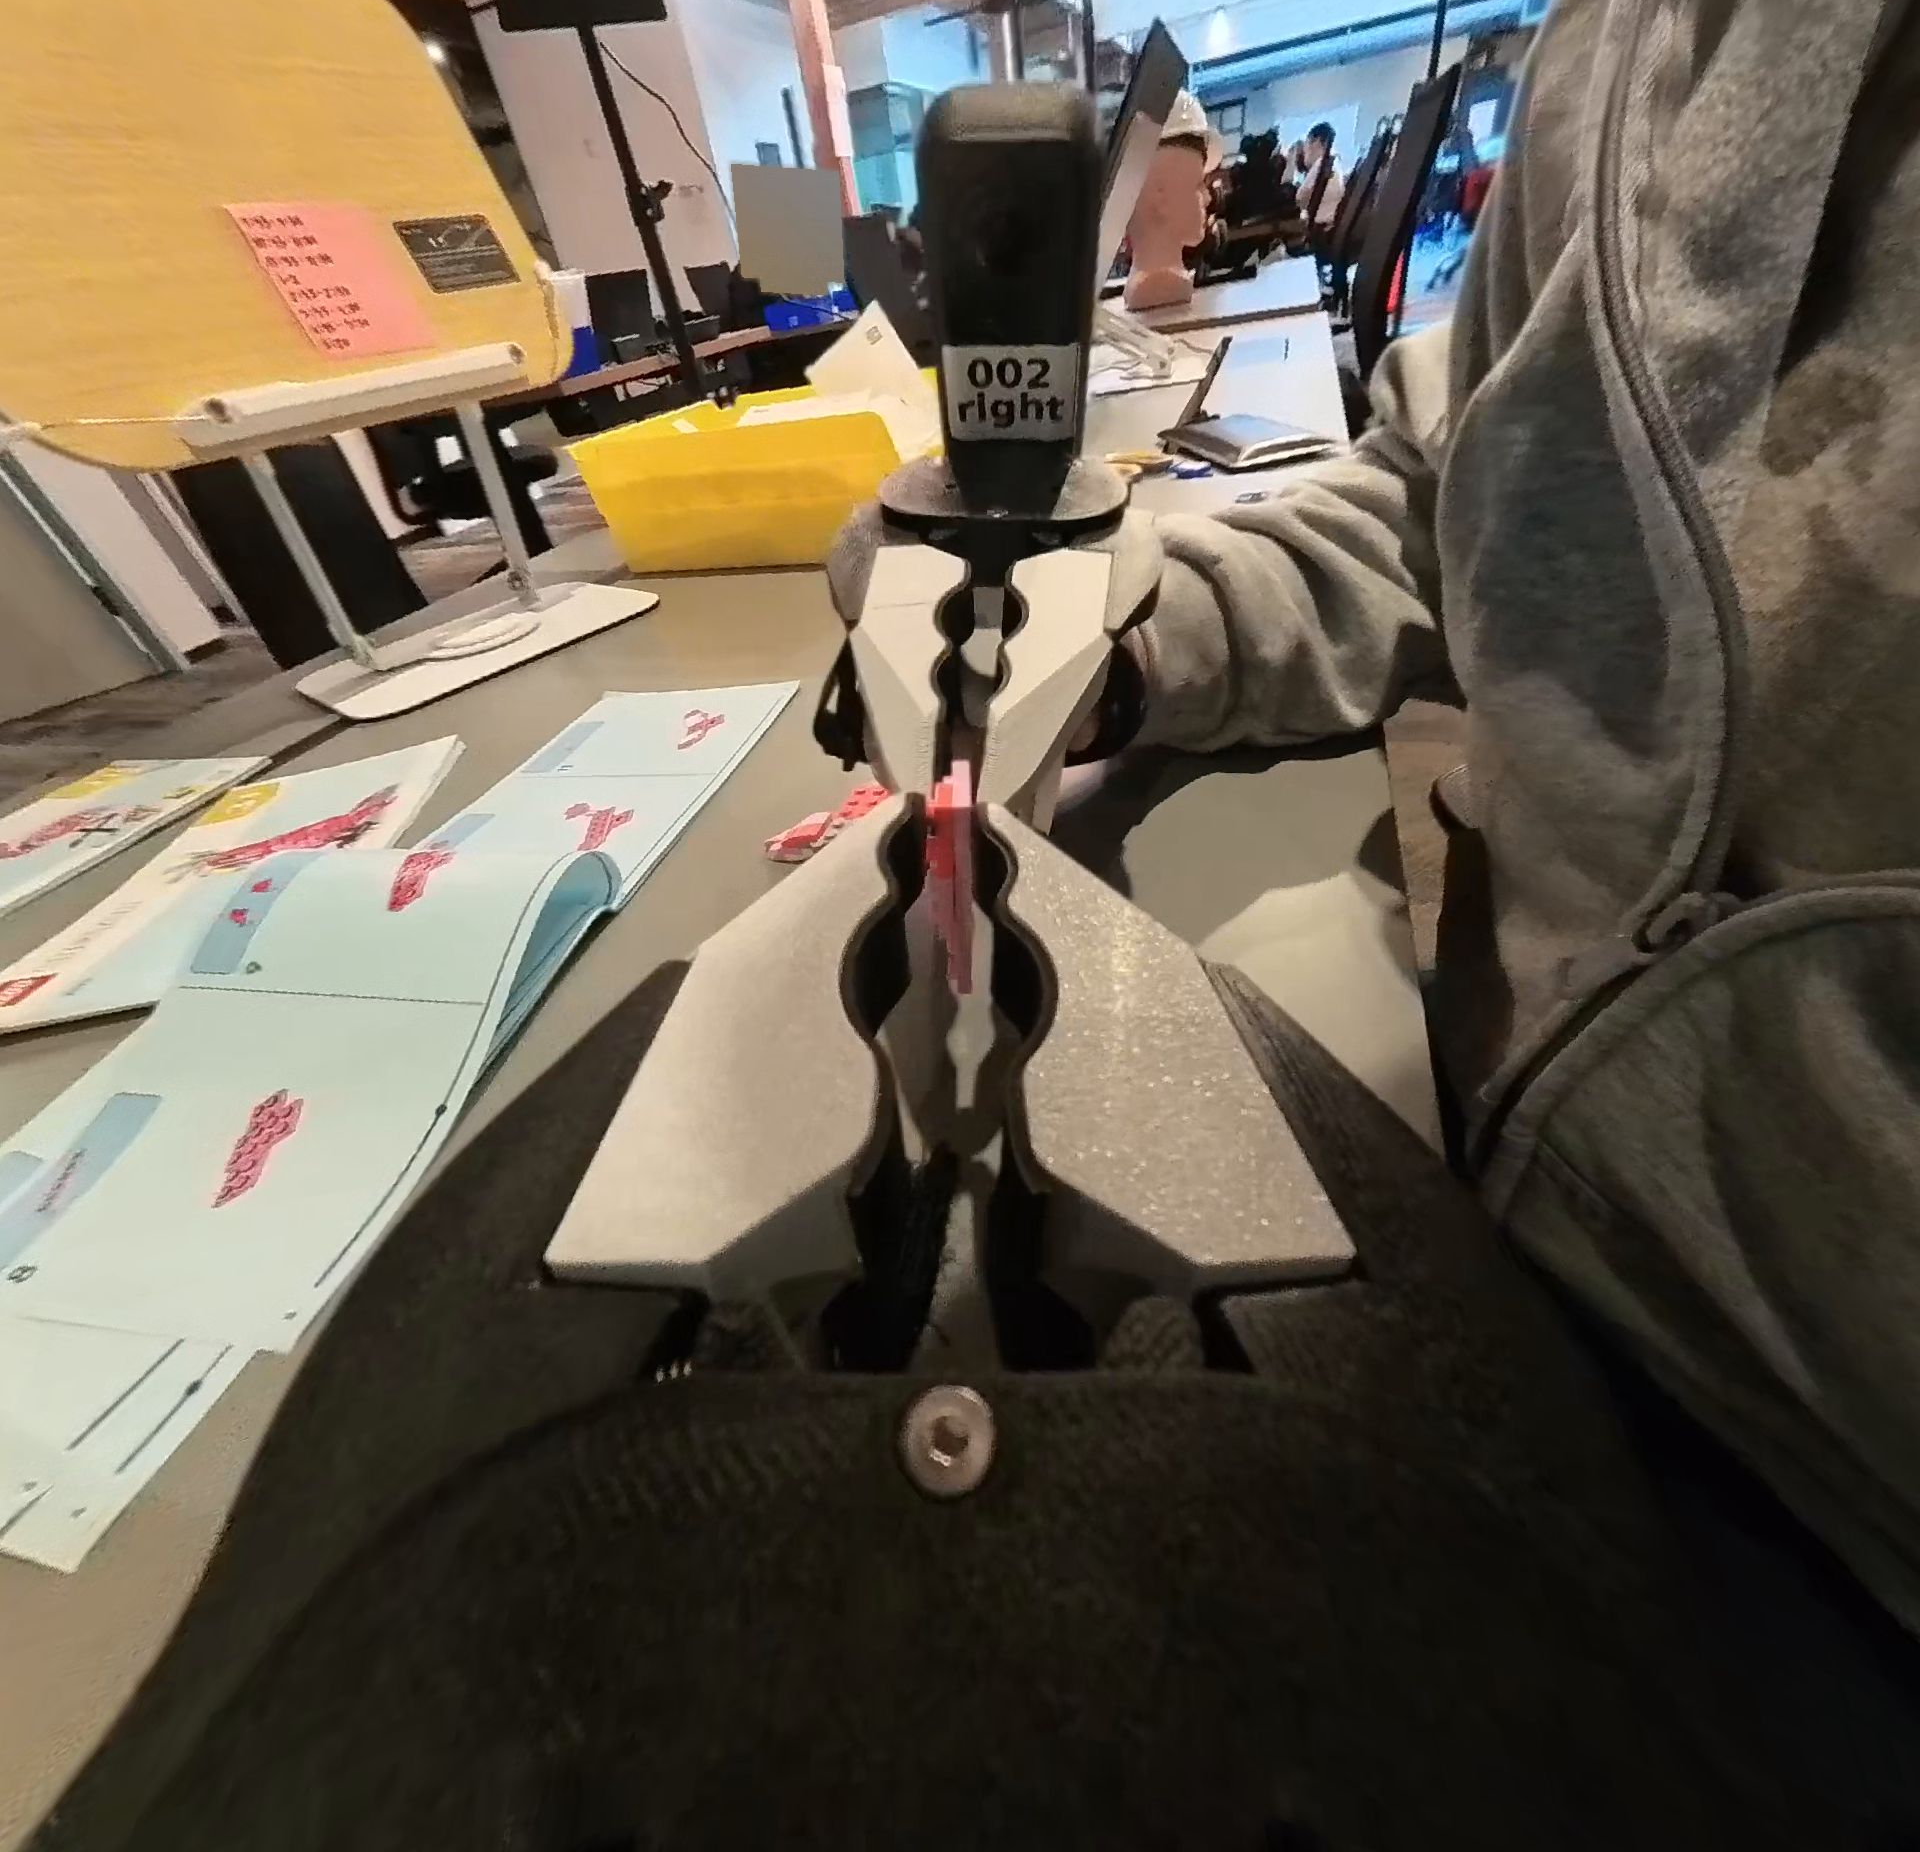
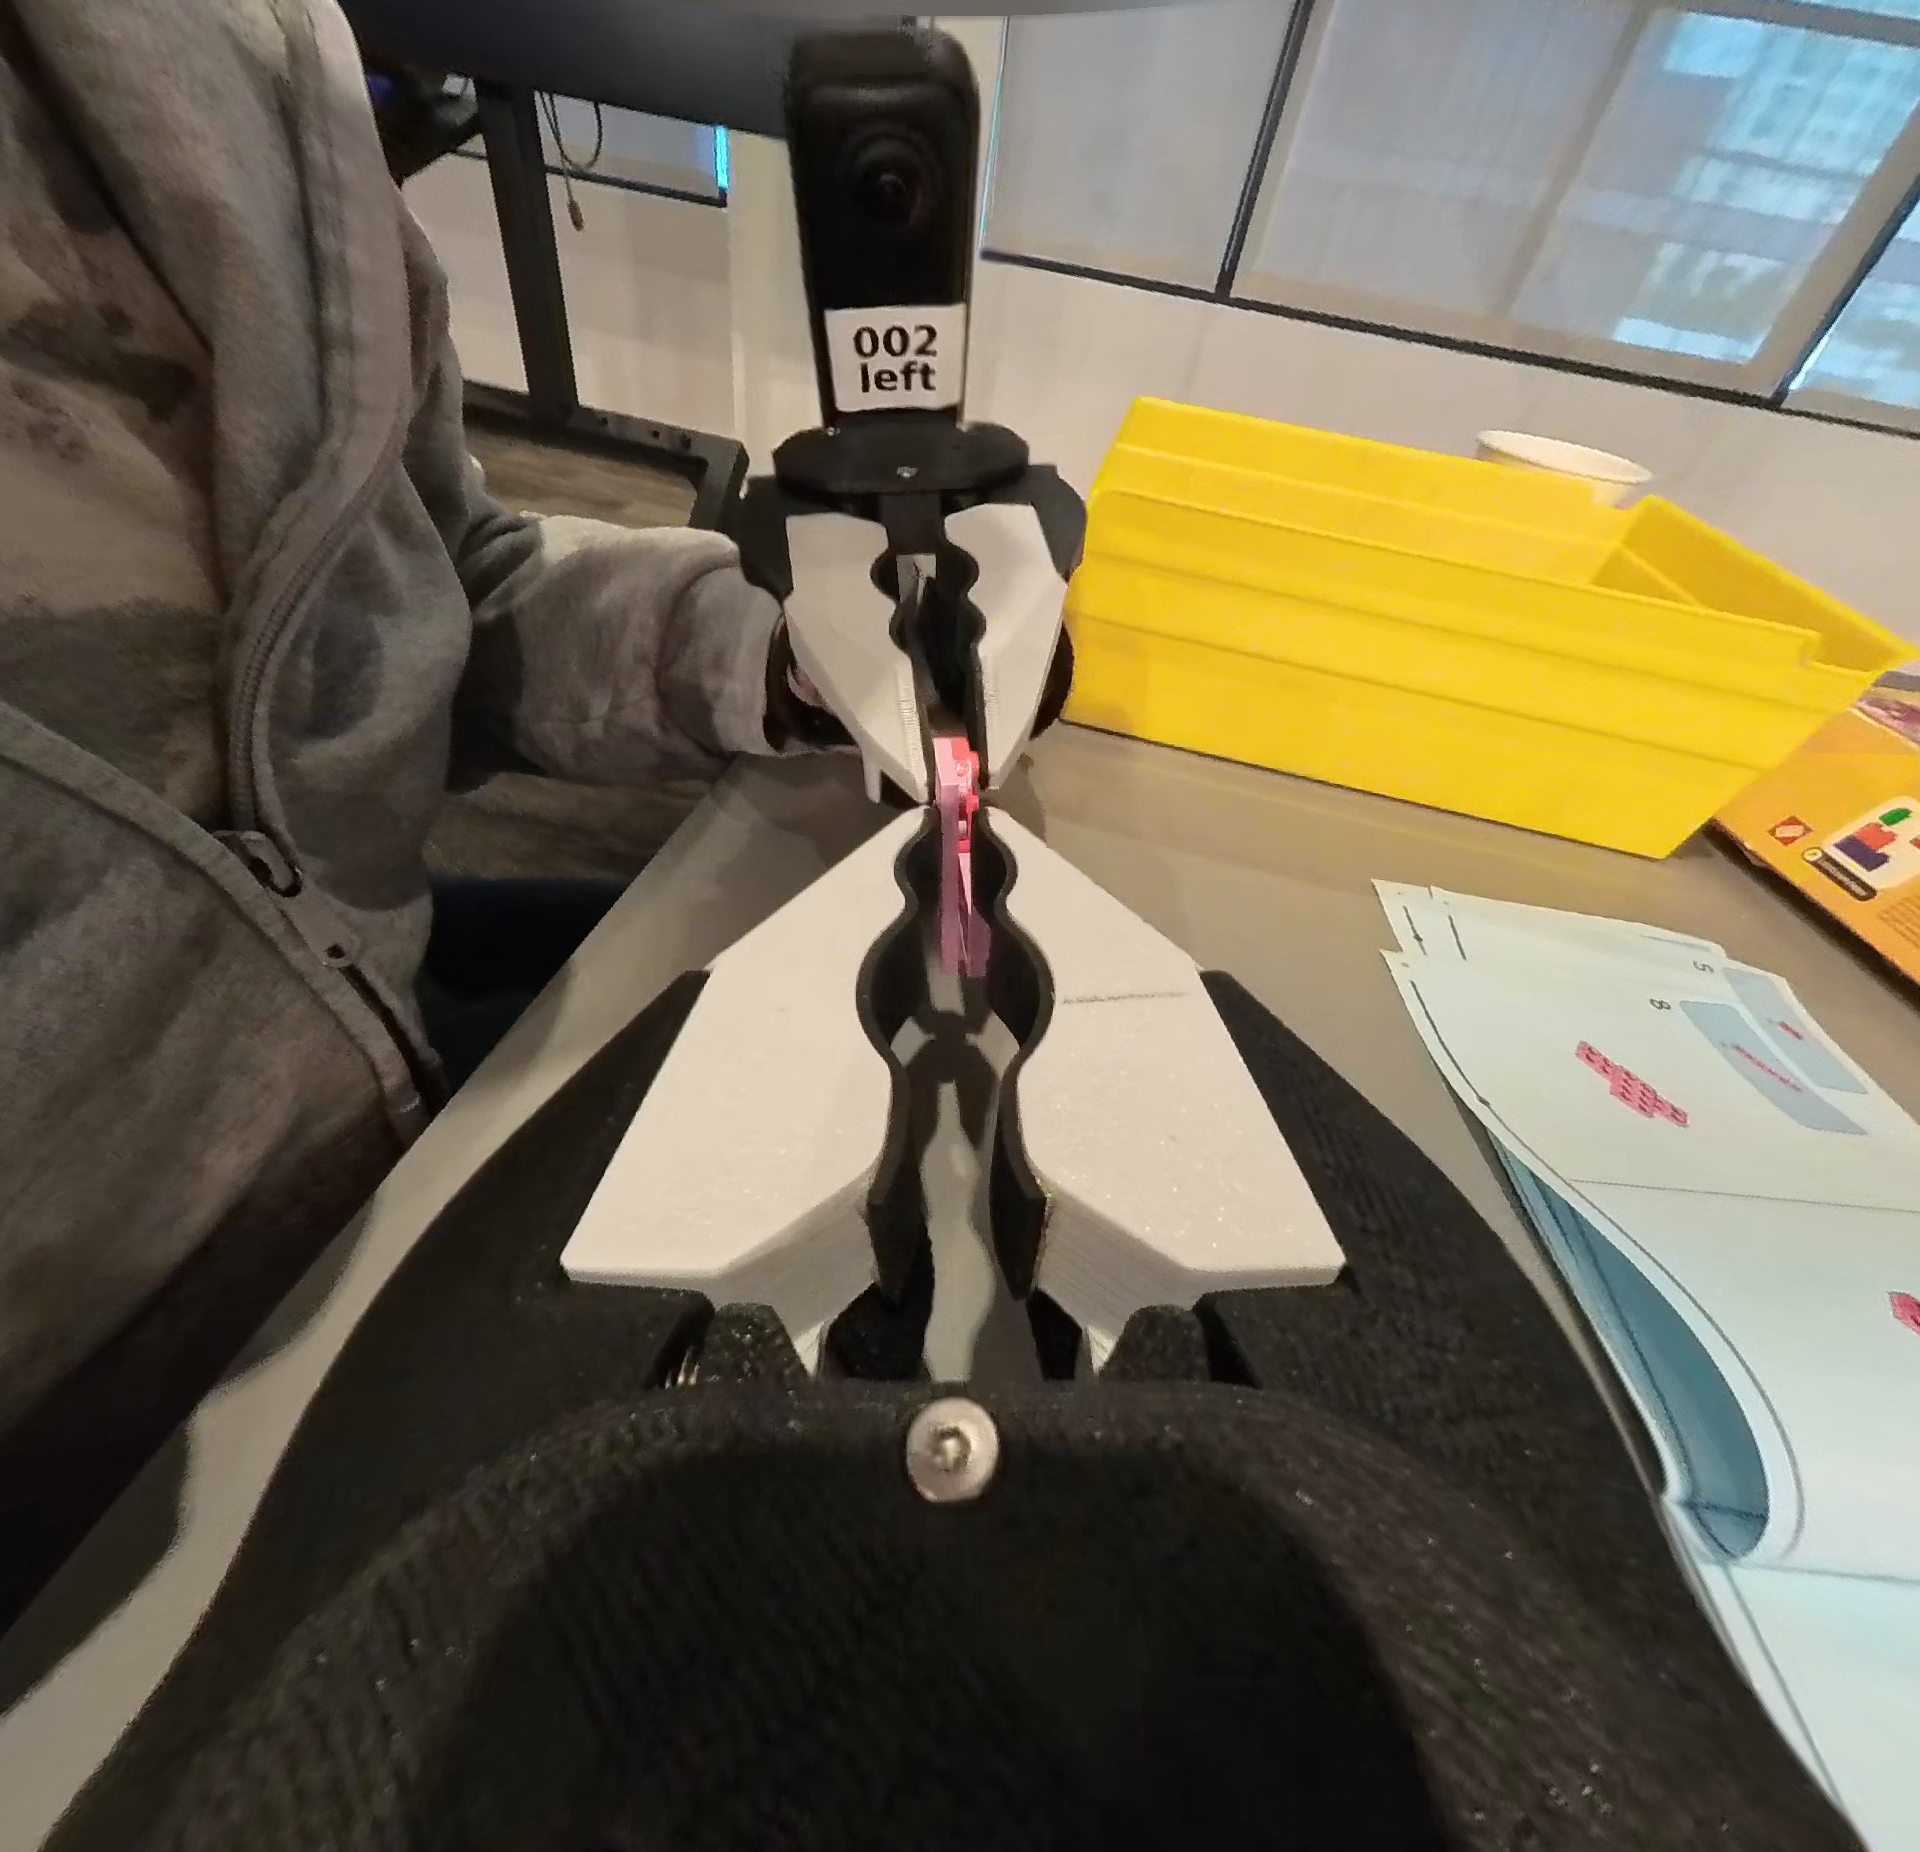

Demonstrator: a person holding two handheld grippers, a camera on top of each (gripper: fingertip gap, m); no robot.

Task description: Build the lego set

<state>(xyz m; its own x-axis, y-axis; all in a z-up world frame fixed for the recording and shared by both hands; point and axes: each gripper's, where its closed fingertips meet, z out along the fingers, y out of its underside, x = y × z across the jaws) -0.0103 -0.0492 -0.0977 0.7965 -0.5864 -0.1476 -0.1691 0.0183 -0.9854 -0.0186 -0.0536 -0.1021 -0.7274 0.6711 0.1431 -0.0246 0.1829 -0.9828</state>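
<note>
My left gripper [image 1: 951, 810] is shut on a flat pink lego piece [image 1: 948, 867] held on edge between its fingers, above the grey table [image 1: 1247, 846]. My right gripper [image 1: 966, 758] faces it tip to tip and is shut on the far end of the pink lego. In the right wrist view, my right gripper [image 2: 954, 815] grips the pink lego [image 2: 956, 909], and the left gripper [image 2: 948, 774] clamps its far end. I cannot tell whether it is one piece or two pressed together. A few loose red and pink bricks [image 1: 831, 820] lie on the table behind the tips.
Open instruction booklets [image 1: 312, 1023] [image 2: 1662, 1127] lie beside the grippers. A yellow bin [image 1: 727, 493] [image 2: 1403, 659] stands behind, with a paper cup [image 2: 1558, 462] and an orange box [image 2: 1839, 836]. A wooden book stand [image 1: 208, 192] is far left. A person's grey hoodie [image 1: 1662, 659] fills one side. Left and right tips are no more than a few centimetres apart.
</note>
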